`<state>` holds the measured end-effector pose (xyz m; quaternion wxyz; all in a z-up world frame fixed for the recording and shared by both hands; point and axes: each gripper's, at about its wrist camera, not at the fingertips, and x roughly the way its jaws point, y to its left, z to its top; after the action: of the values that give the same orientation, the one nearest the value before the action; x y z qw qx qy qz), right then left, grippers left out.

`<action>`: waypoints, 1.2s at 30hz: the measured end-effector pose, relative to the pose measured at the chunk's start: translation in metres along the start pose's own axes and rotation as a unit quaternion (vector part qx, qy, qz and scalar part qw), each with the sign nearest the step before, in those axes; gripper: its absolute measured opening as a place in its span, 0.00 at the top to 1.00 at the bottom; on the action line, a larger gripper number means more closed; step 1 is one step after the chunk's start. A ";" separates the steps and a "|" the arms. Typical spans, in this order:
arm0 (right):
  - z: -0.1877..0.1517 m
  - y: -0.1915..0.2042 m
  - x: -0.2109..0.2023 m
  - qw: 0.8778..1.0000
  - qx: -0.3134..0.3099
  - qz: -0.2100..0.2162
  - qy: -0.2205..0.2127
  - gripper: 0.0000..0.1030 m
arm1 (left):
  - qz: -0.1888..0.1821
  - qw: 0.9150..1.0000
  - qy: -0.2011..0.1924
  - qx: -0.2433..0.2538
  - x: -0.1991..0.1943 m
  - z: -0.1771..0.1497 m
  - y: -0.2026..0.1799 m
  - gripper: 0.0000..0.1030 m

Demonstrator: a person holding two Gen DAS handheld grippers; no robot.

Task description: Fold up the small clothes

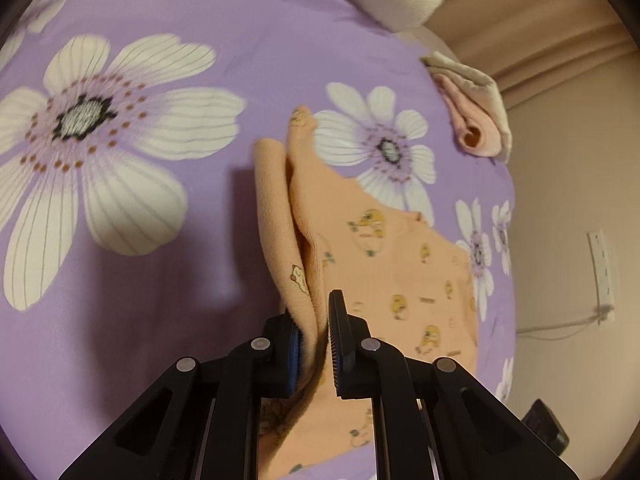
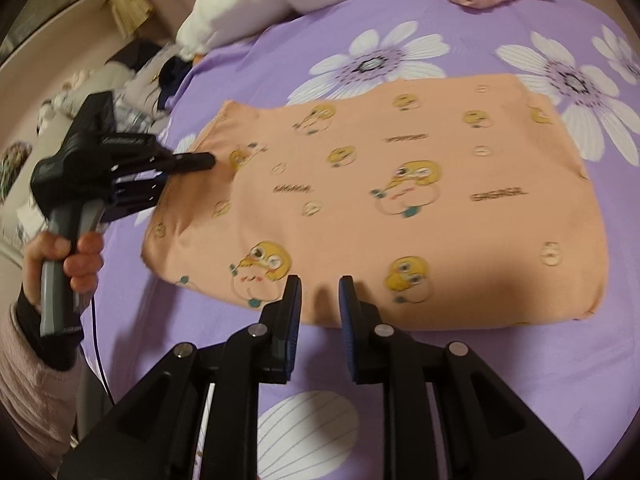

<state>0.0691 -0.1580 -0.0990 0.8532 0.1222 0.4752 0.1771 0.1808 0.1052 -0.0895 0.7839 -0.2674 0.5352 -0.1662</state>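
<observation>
A small peach-orange cotton garment printed with yellow cartoon ducks (image 2: 400,208) lies mostly flat on a purple bedsheet with large white flowers (image 2: 540,380). The left gripper (image 1: 314,344) is nearly closed, its jaws pinching a raised fold of the garment's edge, which stands up in a doubled ridge above the sheet. The right gripper (image 2: 320,308) hovers just at the garment's near hem with its jaws parted and nothing between them. The likely risk is an uneven fold: with only one side gripped, carrying that edge across could drag the whole garment along the slick sheet, or the thin doubled cloth could slip free. A folded pink cloth (image 1: 476,120) sits well apart.
</observation>
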 end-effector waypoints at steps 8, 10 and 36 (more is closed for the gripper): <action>0.012 -0.026 -0.013 0.998 0.048 0.023 -0.031 0.79 | 0.011 0.997 -0.008 0.072 0.000 -0.005 -0.057 0.94; 0.016 -0.035 -0.015 0.997 0.065 0.030 -0.037 0.79 | 0.012 0.996 -0.003 0.090 0.005 -0.009 -0.072 0.94; 0.043 -0.090 -0.008 0.974 0.164 0.153 -0.038 0.45 | -0.002 0.991 0.028 0.131 0.009 -0.042 -0.088 0.95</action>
<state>0.1180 -0.2450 -0.1043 0.8018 0.3383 0.4404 0.2205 0.1477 0.0192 -0.0559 0.7967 -0.1594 0.5296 -0.2439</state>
